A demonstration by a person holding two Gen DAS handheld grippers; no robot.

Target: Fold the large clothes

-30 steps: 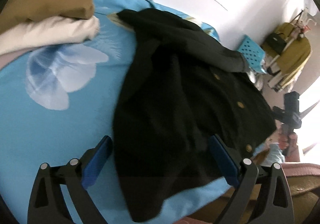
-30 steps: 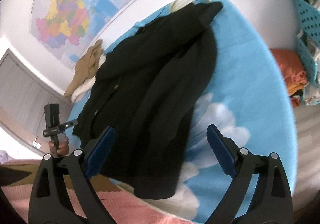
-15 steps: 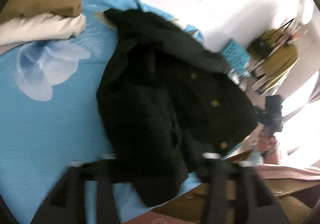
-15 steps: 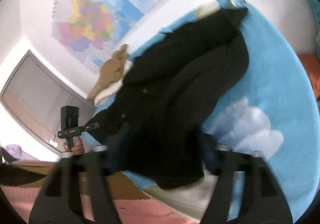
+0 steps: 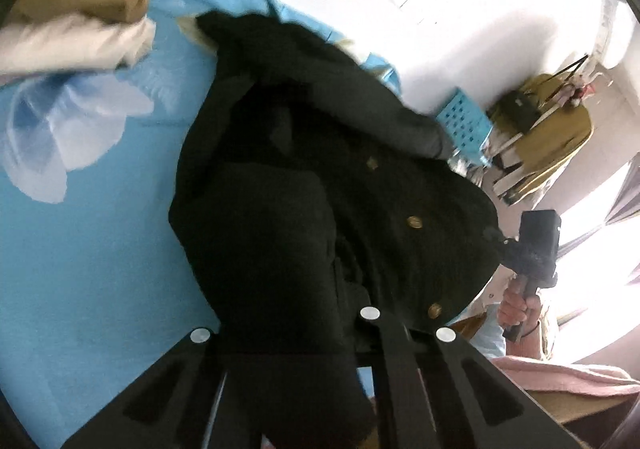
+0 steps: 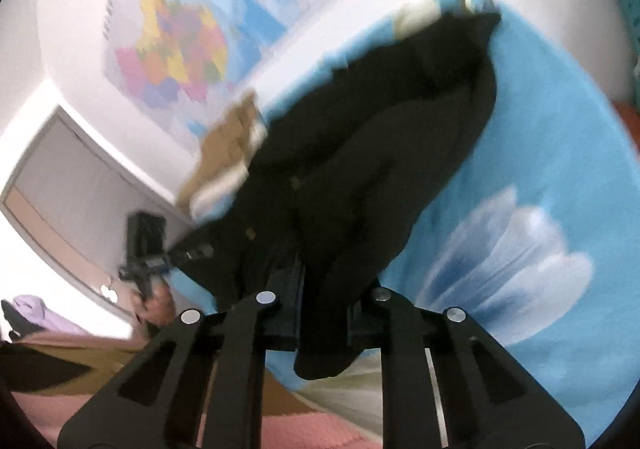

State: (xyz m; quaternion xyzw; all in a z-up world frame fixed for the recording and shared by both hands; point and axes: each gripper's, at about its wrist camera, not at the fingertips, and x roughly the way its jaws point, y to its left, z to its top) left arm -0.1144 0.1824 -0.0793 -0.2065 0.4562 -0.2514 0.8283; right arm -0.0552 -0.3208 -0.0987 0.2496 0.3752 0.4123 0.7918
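Fingers of the left gripper [image 5: 292, 333] have just closed, pinching the near hem of the black coat [image 5: 320, 177]; the right gripper [image 6: 320, 305] likewise pinches the coat's hem. Beyond both, the coat lies on the blue bed [image 5: 100, 249].

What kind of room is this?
Most likely a bedroom: a bed with a blue flower-print sheet, a colourful wall map, and a black coat lying beside folded clothes.

A blue flowered bedsheet [image 5: 100, 257] carries folded tan and cream clothes [image 5: 80, 21] at its far corner (a coloured map [image 6: 176, 45] hangs above).
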